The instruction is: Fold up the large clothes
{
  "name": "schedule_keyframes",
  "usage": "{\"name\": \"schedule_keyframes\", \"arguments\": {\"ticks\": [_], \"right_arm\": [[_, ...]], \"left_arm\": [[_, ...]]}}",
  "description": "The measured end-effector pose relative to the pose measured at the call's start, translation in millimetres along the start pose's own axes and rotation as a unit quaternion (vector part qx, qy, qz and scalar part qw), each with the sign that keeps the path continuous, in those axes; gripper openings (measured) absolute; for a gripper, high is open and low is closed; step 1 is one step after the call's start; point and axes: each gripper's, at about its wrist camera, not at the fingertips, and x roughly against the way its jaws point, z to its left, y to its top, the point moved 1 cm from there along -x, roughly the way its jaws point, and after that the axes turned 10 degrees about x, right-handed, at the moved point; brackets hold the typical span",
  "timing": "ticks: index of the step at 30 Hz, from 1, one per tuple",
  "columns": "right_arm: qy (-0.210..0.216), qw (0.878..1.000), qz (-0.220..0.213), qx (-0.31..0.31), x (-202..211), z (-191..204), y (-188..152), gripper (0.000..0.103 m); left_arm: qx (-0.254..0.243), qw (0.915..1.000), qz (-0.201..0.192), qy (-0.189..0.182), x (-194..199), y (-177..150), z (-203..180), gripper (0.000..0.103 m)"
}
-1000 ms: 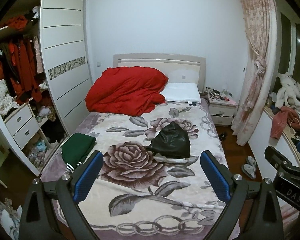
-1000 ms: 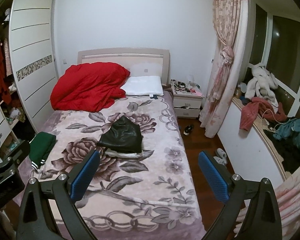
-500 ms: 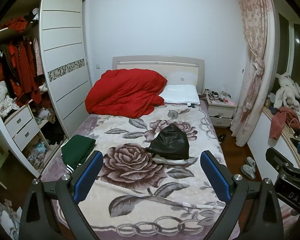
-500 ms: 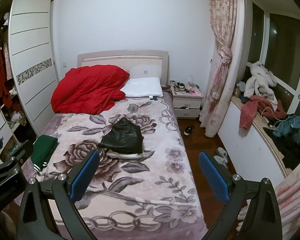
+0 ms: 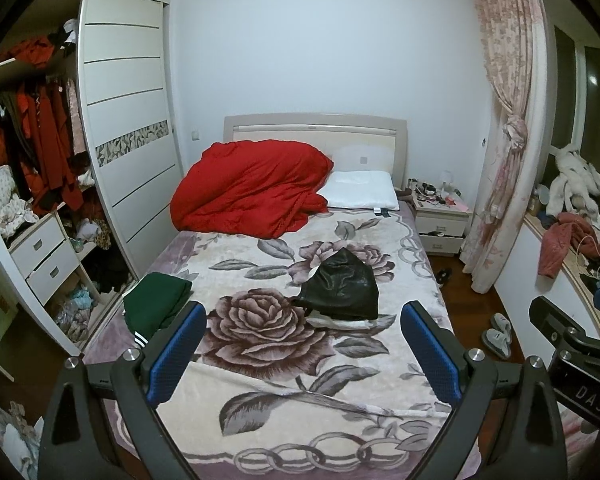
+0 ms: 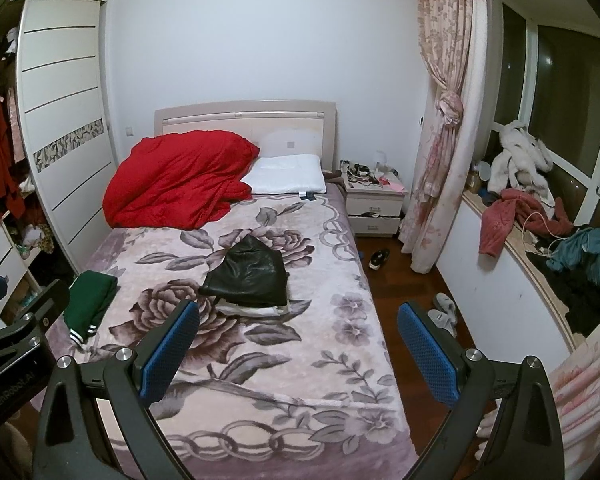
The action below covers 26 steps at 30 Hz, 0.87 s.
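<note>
A folded black leather garment lies in the middle of the bed on a white piece; it also shows in the right wrist view. A folded green garment with white stripes lies at the bed's left edge, and shows in the right wrist view. My left gripper is open and empty, held above the foot of the bed. My right gripper is open and empty, to its right. Both are well short of the clothes.
A red duvet and a white pillow lie at the headboard. An open wardrobe stands left. A nightstand, curtain, slippers on the floor and a cluttered window ledge are at the right.
Both grippers have drifted slightly back and up from the bed; the view has widened a little. Nothing on the bed has moved.
</note>
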Motion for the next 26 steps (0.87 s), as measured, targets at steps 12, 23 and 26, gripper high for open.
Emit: {"name": "schedule_keyframes", "arguments": {"ticks": [12,23,26], "right_arm": [[-0.006,1.000,0.000,-0.002,10.0,4.6,-7.3,0.101],[-0.007,1.000,0.000,-0.004,13.0,5.8,-10.1,0.101],[-0.008,1.000,-0.001,-0.005,14.2,6.2,-10.9,0.101]], "left_arm": [[-0.004,1.0000,-0.002,-0.001,0.4,1.2,-2.3,0.100],[-0.006,1.0000,-0.005,0.004,1.8,0.0,-4.1,0.099],[-0.009,1.0000,-0.004,-0.001,2.4,2.6,-2.7,0.100]]}}
